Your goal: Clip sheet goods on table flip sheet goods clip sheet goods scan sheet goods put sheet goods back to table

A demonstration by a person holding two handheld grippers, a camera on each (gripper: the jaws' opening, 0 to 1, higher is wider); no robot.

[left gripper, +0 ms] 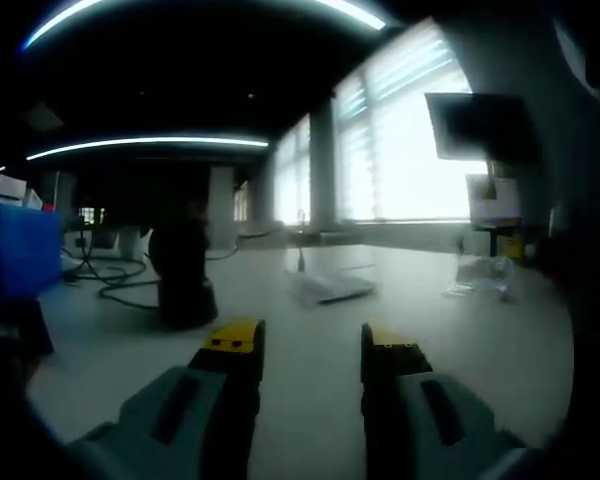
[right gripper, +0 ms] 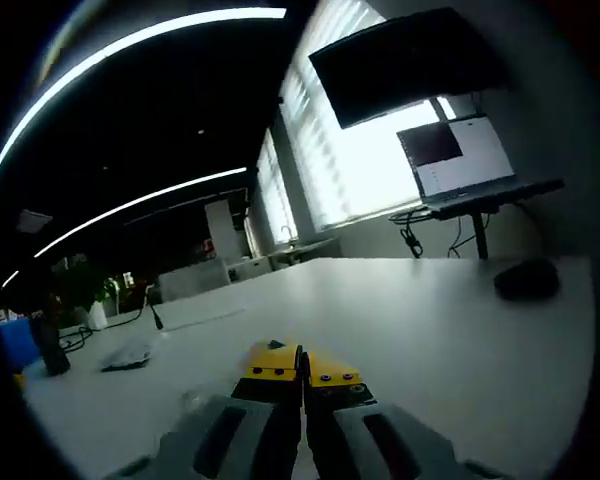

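**Left claw open, right claw closed, both over the white table**

The left gripper point(left gripper: 311, 350) hangs above the table point(left gripper: 310, 400) with its yellow-tipped jaws spread wide and nothing between them. Ahead lie a black stand point(left gripper: 183, 275), the flat sheet goods point(left gripper: 330, 285) and a clear plastic bag point(left gripper: 478, 277). The right gripper point(right gripper: 302, 366) has its jaws pressed together, holding nothing visible; a laptop point(right gripper: 460, 165) stands far right.

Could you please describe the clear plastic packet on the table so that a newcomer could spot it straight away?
Start at the big white table under the bright windows. In the left gripper view, the clear plastic packet lies towards its right edge, below the dark monitor. Unlike the flat white sheet nearby, it is crinkled and see-through.
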